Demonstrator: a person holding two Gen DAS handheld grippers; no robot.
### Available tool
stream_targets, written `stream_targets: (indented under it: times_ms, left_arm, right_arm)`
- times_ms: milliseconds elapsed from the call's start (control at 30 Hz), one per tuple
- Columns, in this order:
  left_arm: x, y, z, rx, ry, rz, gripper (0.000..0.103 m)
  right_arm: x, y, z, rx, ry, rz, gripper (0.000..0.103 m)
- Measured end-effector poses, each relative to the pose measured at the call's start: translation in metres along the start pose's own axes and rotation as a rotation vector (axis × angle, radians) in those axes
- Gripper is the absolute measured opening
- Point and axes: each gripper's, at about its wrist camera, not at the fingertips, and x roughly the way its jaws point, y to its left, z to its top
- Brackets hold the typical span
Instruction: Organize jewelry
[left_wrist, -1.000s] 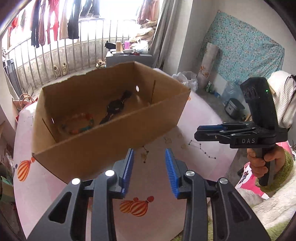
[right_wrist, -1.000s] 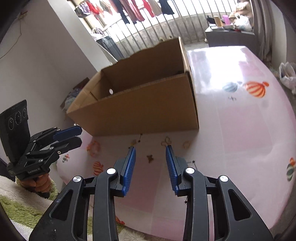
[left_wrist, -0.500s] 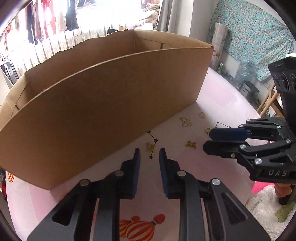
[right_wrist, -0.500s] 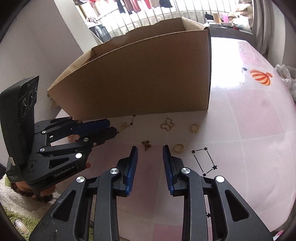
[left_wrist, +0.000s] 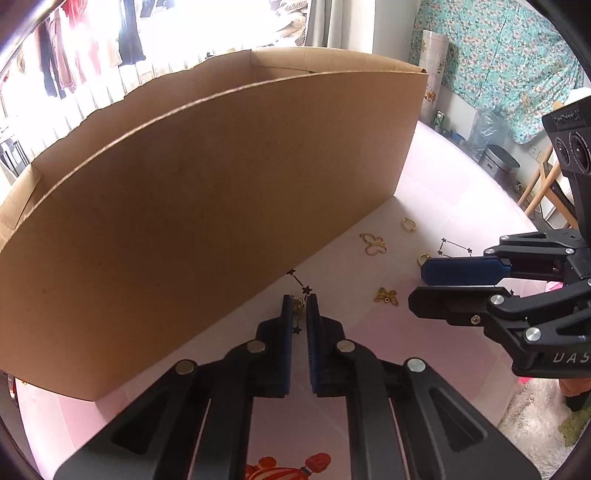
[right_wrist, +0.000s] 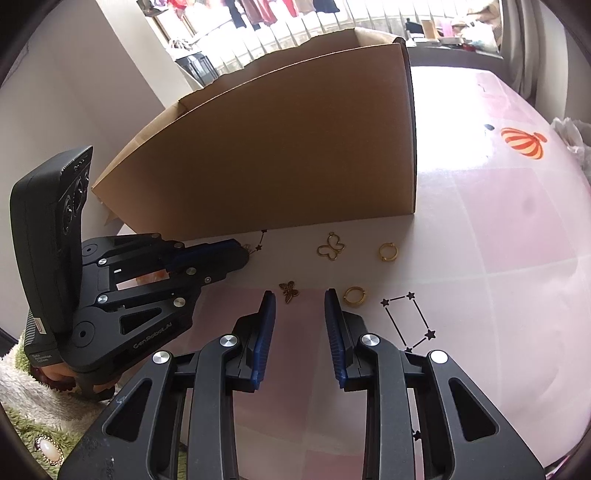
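Pink tabletop (right_wrist: 498, 229), cardboard box (left_wrist: 207, 206) filling upper left of left wrist view. Left gripper (left_wrist: 300, 306) at box base, jaws nearly closed on small gold charm (left_wrist: 297, 305). Right gripper (right_wrist: 300, 301) jaws open, lower centre, above table. Loose pieces mid-frame: dark butterfly charm (right_wrist: 289, 291), outline butterfly pendant (right_wrist: 331, 248), two gold rings (right_wrist: 388, 252) (right_wrist: 355, 296).

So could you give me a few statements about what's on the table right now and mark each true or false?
1. The left gripper is closed on a small gold charm. True.
2. The right gripper holds a ring. False: it is open and empty.
3. Two gold rings lie on the table. True.
4. The butterfly outline charm is inside the cardboard box. False: it lies on the table in front of it.
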Motion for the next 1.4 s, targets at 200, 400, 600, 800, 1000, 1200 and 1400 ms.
stream_targets:
  times_ms: [200,400,600,800,1000,1200,1400]
  left_arm:
    - [0.002,-0.004,0.001,0.016,-0.008,0.003,0.001]
    - [-0.008,-0.005,-0.001,0.008,-0.039,-0.004,0.000]
    - [-0.038,0.002,-0.005,-0.041,-0.098,-0.008,0.000]
    - [-0.026,0.008,-0.018,-0.096,-0.048,-0.019,0.000]
    - [-0.026,0.007,-0.023,-0.094,-0.060,-0.030,0.000]
    - [-0.022,0.014,-0.026,-0.115,-0.048,-0.037,0.000]
    - [-0.024,0.016,-0.027,-0.121,-0.056,-0.044,0.000]
  right_arm:
    - [-0.002,-0.003,-0.001,0.000,-0.003,0.001,0.026]
    - [-0.009,-0.003,-0.003,0.004,-0.014,-0.005,0.026]
    - [-0.018,0.000,-0.006,-0.010,-0.024,-0.001,0.027]
    - [-0.017,0.009,-0.004,-0.072,-0.024,-0.012,0.027]
    - [-0.007,0.020,0.000,-0.148,-0.009,-0.045,0.028]
    - [0.006,0.025,0.004,-0.265,0.019,-0.096,0.024]
    - [0.015,0.028,0.007,-0.349,0.056,-0.121,0.011]
